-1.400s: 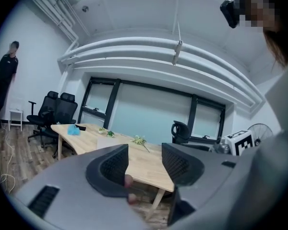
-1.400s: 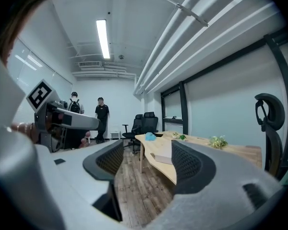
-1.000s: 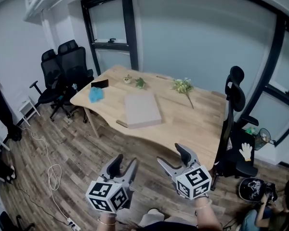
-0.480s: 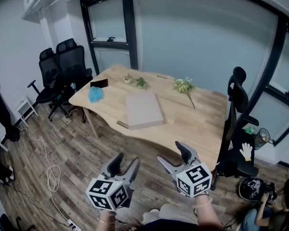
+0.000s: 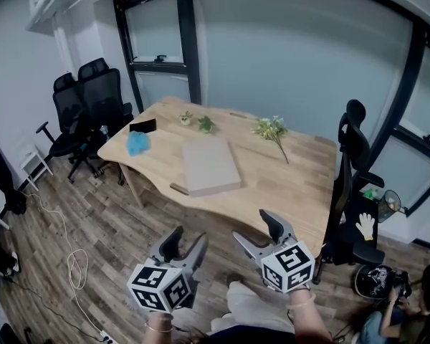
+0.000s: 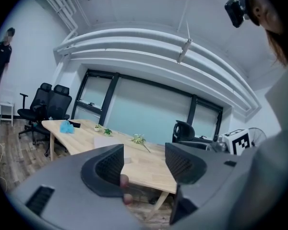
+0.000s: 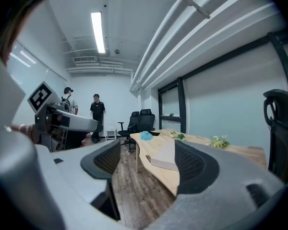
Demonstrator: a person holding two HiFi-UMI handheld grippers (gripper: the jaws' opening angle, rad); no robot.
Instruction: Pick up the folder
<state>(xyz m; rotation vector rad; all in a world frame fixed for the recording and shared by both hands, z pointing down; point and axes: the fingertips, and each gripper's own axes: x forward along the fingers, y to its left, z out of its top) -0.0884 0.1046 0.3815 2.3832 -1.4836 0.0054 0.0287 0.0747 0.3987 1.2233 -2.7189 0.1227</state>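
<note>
Room: plank floor (image 5: 107, 228), black office chairs (image 5: 86, 99) at the left. Surface: pale wooden table (image 5: 294, 185). Folder (image 5: 211, 166): grey, laid flat mid-table, well apart from both tongs, which are held over the floor. Left gripper (image 5: 188, 236): jaws spread, just opened further, nothing between. Right gripper (image 5: 252, 226): jaws spread, nothing between.

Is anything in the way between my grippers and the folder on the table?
Nothing visible does. The left gripper, jaws just opening wider, and the right gripper are empty, over the floor short of the table. The folder lies flat by the near edge; the flower sprig sits beyond it.
</note>
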